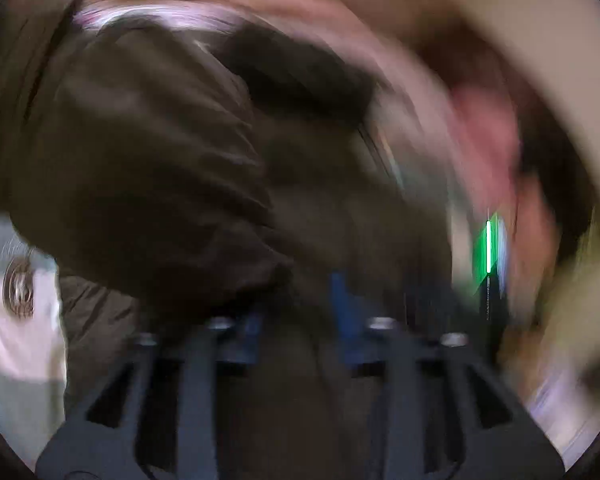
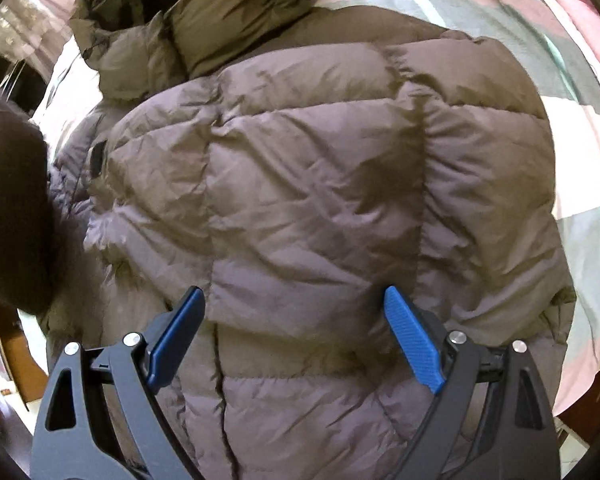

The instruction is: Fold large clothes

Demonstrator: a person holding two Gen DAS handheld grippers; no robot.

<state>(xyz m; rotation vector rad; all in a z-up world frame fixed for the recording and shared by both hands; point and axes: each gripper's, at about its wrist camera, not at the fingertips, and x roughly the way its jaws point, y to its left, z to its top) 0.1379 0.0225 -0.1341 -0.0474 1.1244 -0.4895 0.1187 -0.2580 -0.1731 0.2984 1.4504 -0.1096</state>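
A large brown quilted puffer jacket (image 2: 308, 184) lies spread on a bed, its hood (image 2: 204, 12) at the far end. My right gripper (image 2: 294, 312) is open, its blue fingers (image 2: 414, 340) just above the jacket's lower part, holding nothing. The left wrist view is heavily blurred. There, a dark brown bunch of the jacket (image 1: 160, 160) fills the frame right in front of my left gripper (image 1: 300, 304). Its blue fingers (image 1: 348, 312) stand close together with fabric between them. A raised dark fold of the jacket (image 2: 12, 208) shows at the left edge of the right wrist view.
The jacket rests on a bedsheet (image 2: 452, 4) with pink, white and green checks. A pink pillow or blanket (image 2: 580, 12) lies at the far right. Dark wooden furniture (image 2: 16, 80) stands beyond the bed's left side. A green light (image 1: 488, 244) glows at the right.
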